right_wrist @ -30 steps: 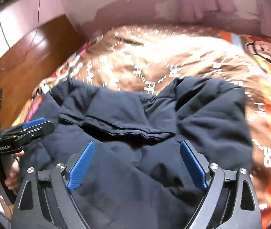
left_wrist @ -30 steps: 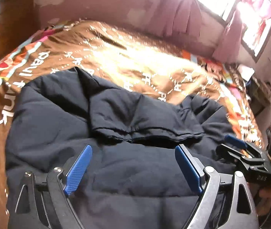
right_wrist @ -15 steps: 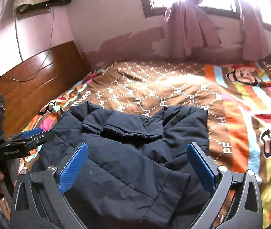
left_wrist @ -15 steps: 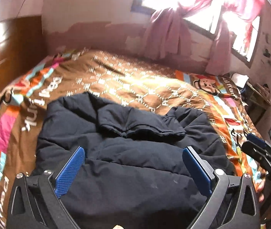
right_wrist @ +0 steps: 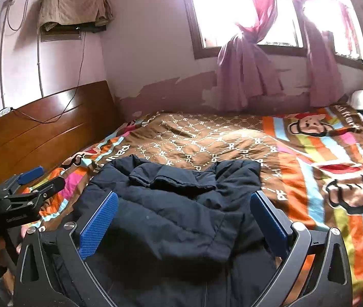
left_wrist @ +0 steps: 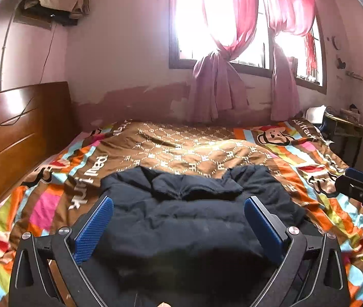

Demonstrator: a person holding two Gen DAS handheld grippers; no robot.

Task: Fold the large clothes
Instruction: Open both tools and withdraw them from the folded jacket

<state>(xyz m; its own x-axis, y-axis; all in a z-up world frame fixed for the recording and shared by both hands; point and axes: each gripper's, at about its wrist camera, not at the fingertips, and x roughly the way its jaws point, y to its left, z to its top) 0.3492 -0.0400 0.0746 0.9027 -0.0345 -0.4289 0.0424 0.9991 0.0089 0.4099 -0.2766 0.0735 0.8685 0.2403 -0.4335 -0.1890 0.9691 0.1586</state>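
On bedspread (left_wrist: 186, 153) near edge: jacket (left_wrist: 194, 220) folded | left tongs (left_wrist: 178, 226), right tongs (right_wrist: 184, 220) released, above it.

Navy jacket (left_wrist: 189, 220), brown-and-striped bedspread (left_wrist: 194, 151)

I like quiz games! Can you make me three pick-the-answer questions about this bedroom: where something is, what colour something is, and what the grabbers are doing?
1. Where is the dark navy padded jacket?
A. on the patterned bedspread
B. on the floor
C. over the wooden headboard

2. What colour are the curtains?
A. green
B. pink
C. white

3. How are the left gripper and right gripper?
A. both shut
B. one holding the jacket
C. both open

Answers: 1 A, it lies spread on the bed; 2 B, pink fabric tied at the window; 3 C, blue pads stand wide apart, gripping nothing.
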